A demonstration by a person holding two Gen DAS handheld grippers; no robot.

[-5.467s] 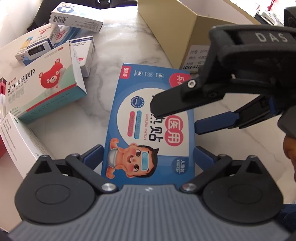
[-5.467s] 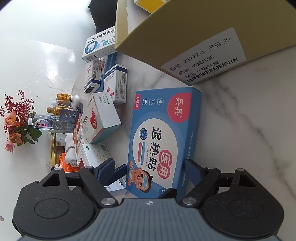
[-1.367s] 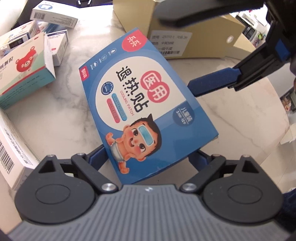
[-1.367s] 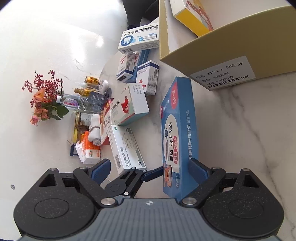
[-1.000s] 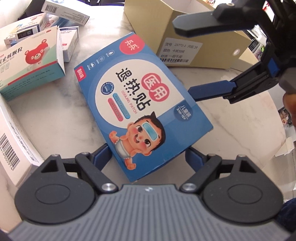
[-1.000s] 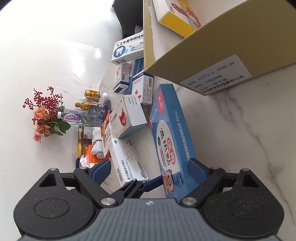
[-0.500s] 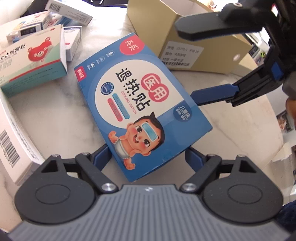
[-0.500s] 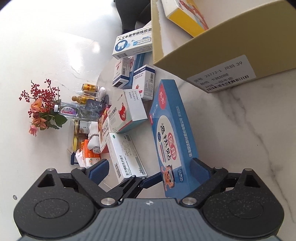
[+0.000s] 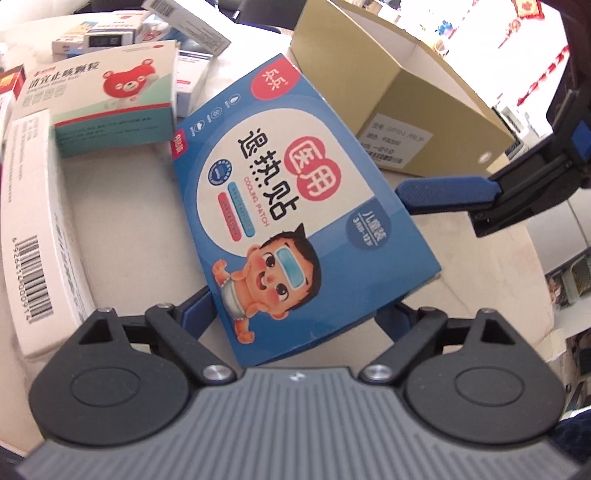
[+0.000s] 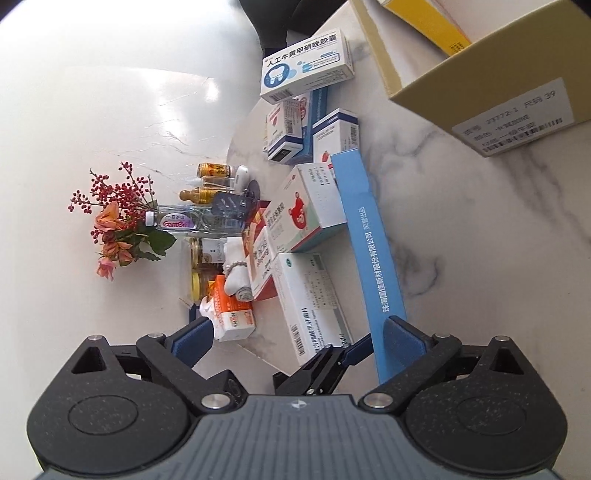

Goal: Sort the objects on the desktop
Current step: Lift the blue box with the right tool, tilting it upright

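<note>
A flat blue cooling-patch box [image 9: 295,206] with a cartoon baby is tilted up off the marble table, held by its near end between the fingers of my left gripper [image 9: 295,317]. In the right wrist view the same box [image 10: 369,240] shows edge-on. My right gripper [image 10: 295,336] is open wide; its right finger [image 10: 400,332] lies against the box's edge, its left finger is far off. The right gripper's blue finger [image 9: 447,192] also shows beside the box in the left wrist view. An open tan cardboard box [image 9: 399,99] stands just behind.
Several medicine boxes lie at the left: a bear box [image 9: 107,99], a long white barcode box [image 9: 33,236], a tooth-logo box [image 10: 306,66]. Bottles, a tissue pack and a flower vase [image 10: 122,229] stand at the table's far edge. A yellow box [image 10: 424,22] lies inside the cardboard box.
The blue box went from lying flat to tilted up in my left gripper. In the last half second it rose further, now edge-on to the right camera; the right gripper stays open.
</note>
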